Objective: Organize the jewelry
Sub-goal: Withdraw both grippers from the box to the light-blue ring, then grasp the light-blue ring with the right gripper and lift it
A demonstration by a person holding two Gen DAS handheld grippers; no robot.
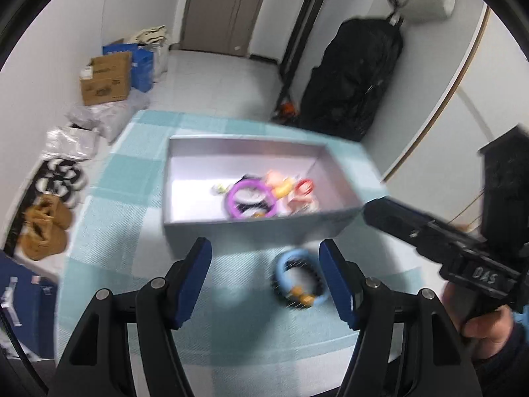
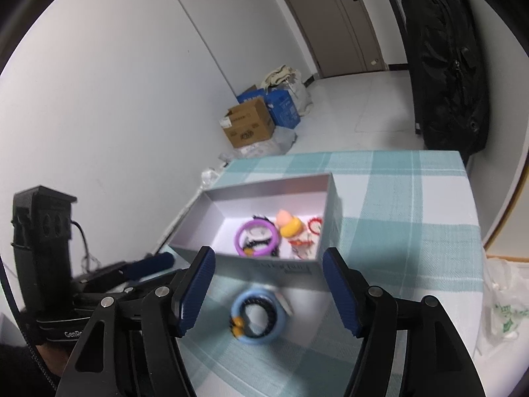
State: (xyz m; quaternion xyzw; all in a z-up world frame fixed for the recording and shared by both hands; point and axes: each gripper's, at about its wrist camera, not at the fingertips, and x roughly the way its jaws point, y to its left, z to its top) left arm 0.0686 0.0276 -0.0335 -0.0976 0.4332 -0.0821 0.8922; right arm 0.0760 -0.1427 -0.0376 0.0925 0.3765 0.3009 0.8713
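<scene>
In the left wrist view the left gripper (image 1: pixel 266 278) is seen w/ fingers spread wide, nothing held; the grey box (image 1: pixel 251 223) sits mid-frame on the checked cloth (image 1: pixel 109 205), w/ a purple ring (image 1: pixel 231 198) and other pieces inside. A blue ring (image 1: pixel 281 264) w/ a dark beaded band lies on the cloth just below the box, right of centre. In the right wrist view the right gripper (image 2: pixel 269 286) is likewise held open and empty, the blue ring (image 2: pixel 259 317) lying lower centre between its fingers.

Over the checked teal tablecloth (image 2: pixel 413 218), the right gripper (image 2: pixel 268 287) hangs with its blue-padded jaws spread wide above a light blue ring (image 2: pixel 259 317) lying with a dark beaded bracelet (image 2: pixel 261 321), just short of the open grey box (image 2: pixel 274 269) holding a purple ring (image 2: pixel 258 236) and other trinkets.
</scene>
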